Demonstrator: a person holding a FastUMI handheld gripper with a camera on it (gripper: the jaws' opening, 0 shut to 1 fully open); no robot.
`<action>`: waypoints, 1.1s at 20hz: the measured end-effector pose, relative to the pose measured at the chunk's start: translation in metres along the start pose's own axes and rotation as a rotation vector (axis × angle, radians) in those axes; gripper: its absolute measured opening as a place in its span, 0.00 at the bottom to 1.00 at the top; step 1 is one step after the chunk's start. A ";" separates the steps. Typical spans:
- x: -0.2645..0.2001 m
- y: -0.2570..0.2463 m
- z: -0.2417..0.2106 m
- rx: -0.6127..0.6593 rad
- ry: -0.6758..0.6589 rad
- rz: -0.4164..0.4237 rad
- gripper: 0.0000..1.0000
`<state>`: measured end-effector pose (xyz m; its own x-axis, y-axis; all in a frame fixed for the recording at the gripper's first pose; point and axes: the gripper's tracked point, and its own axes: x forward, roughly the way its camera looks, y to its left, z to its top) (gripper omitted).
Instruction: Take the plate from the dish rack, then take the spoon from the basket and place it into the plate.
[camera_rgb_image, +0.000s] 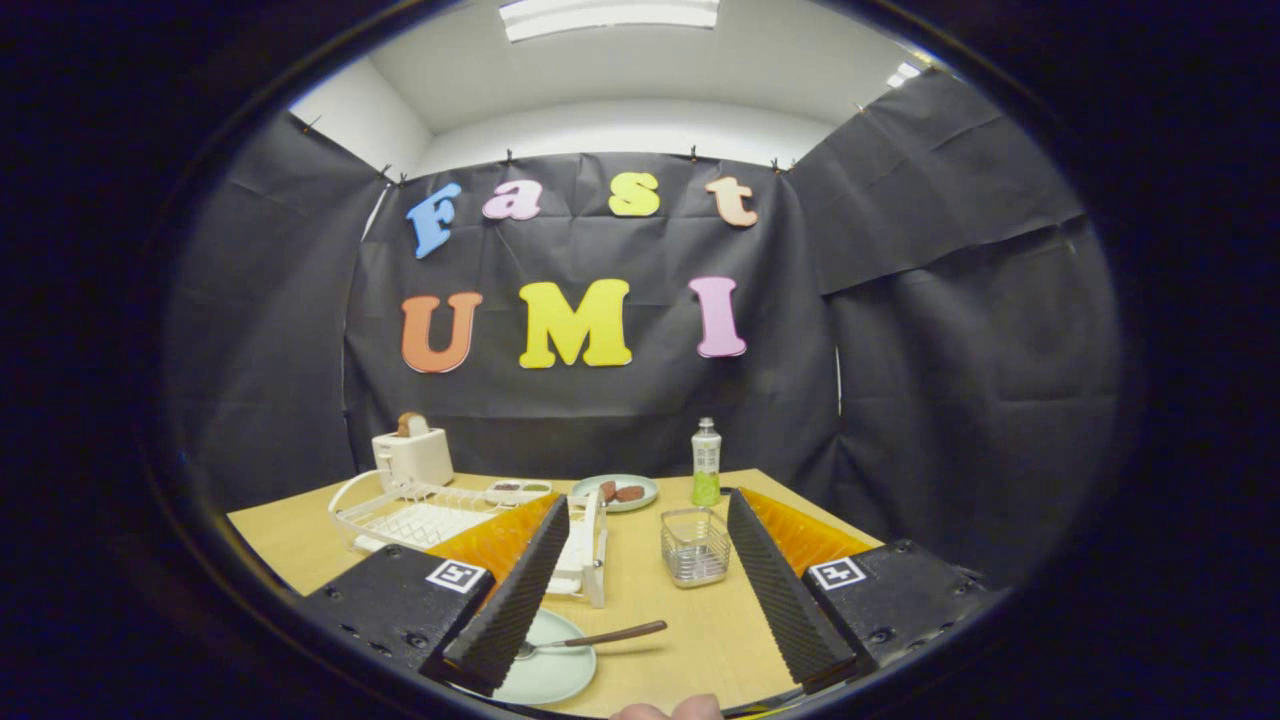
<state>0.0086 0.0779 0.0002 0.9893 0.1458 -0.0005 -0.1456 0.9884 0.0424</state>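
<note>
Black-draped booth, white ceiling, wooden table (690, 640) with dish rack (420, 515), basket (695, 545), spoon-bearing plate (550, 670); hand-held gripper (650, 640) spread, empty.

Under my hand-held gripper (650, 590), whose fingers stand wide apart, I see a pale wood-toned table (700, 630), and beside the left finger a pale green plate (550, 672) holding a spoon (590, 640) with a brown handle and silver bowl. Beyond the fingers sit a white dish rack (420, 515), a clear wire-edged basket (695, 545), a white bottle (706, 462) with green contents and a cream toaster (412, 455).

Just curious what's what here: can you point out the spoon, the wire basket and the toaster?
spoon (610, 636), gripper view, on its handle
wire basket (695, 548), gripper view, on its front wall
toaster (415, 457), gripper view, on its front face
</note>
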 end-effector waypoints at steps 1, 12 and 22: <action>-0.004 -0.001 0.003 -0.011 -0.002 -0.005 1.00; -0.027 -0.008 0.014 -0.043 -0.016 -0.028 1.00; -0.024 0.007 0.017 -0.048 -0.010 0.000 1.00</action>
<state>-0.0162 0.0807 0.0173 0.9893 0.1454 0.0095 -0.1453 0.9894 -0.0055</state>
